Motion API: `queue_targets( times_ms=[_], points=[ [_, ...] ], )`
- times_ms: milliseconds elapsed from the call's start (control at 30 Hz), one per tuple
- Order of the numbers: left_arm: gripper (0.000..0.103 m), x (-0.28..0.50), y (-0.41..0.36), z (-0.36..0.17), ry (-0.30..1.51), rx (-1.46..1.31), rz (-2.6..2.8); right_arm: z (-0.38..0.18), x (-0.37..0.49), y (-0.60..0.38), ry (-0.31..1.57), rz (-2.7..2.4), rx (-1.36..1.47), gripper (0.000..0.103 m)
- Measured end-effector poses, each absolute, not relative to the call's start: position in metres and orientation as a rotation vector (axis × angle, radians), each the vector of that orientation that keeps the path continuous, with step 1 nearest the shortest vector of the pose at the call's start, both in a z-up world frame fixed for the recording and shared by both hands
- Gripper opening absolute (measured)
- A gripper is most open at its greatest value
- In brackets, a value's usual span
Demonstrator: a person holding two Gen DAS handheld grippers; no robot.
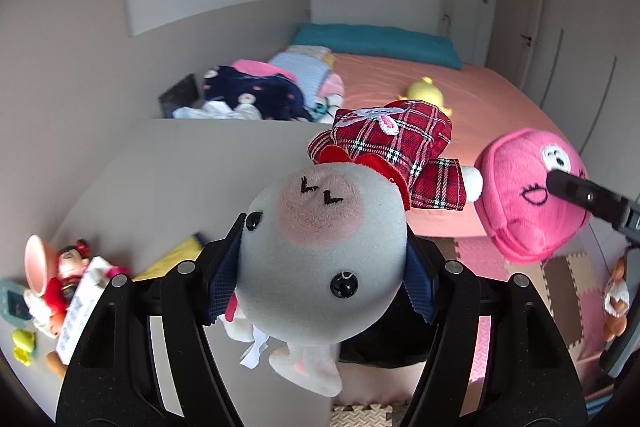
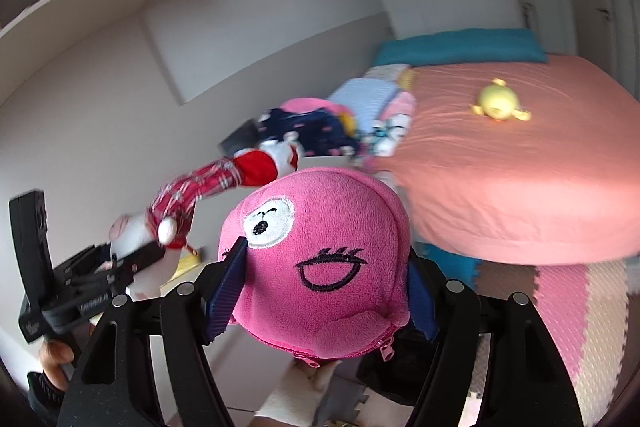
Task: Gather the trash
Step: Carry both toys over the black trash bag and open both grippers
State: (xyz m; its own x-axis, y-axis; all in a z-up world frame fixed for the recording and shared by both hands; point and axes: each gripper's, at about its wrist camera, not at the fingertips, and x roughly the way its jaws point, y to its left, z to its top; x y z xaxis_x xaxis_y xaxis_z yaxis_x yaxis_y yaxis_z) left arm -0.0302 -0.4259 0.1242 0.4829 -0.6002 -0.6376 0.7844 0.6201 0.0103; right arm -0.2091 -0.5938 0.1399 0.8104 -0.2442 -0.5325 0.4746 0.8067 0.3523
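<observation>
While both tools hang in mid-air above the floor, the left gripper (image 1: 320, 263) is clamped on the grey head of a plush doll (image 1: 320, 247), its blue pads pressing each side, the doll upside down with its red plaid dress (image 1: 396, 147) pointing away toward the bed. Down below the head, white limbs and a scrap of label dangle, partly cut off by the gripper frame. Over on the other side, the right gripper (image 2: 320, 283) squeezes a pink plush pouch (image 2: 320, 267) with one round eye, one winking eye and a zipper along its lower edge; what lies under it is hard to make out. Only a black fingertip of that right tool pokes into the left wrist view. Just beyond, a pale desk (image 1: 168, 167) carries small toys (image 1: 60, 279), blurred at the lens edge. Further off, foam floor mats (image 2: 568, 299) meet the bed (image 2: 520, 167), where a yellow plush (image 2: 498, 103) rests on the salmon sheet, a heap of clothes (image 1: 256, 91) beside it, a teal pillow (image 2: 460, 47) at the far end.
</observation>
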Motion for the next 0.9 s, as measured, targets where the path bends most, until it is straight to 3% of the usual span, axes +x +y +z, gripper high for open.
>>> queue_targets(
  times_ms=[200,267,333,900],
  points=[
    [0.069,-0.049,-0.483,0.096,0.692,0.409,-0.933,0.12,-0.227,-0.638,0.502,-0.489,0.579,0.076],
    [0.078,-0.051,-0.498,0.087,0.716,0.453,-0.937,0.116,-0.225,-0.649,0.51,-0.494,0.597,0.081],
    [0.098,-0.056,-0.507,0.082,0.677,0.484,-0.894,0.116,-0.225,-0.655,0.499,-0.533,0.609,0.088],
    [0.098,-0.033,-0.484,0.088,0.676,0.433,-0.844,0.114,-0.191,-0.631,0.529,-0.468,0.534,0.09]
  ],
)
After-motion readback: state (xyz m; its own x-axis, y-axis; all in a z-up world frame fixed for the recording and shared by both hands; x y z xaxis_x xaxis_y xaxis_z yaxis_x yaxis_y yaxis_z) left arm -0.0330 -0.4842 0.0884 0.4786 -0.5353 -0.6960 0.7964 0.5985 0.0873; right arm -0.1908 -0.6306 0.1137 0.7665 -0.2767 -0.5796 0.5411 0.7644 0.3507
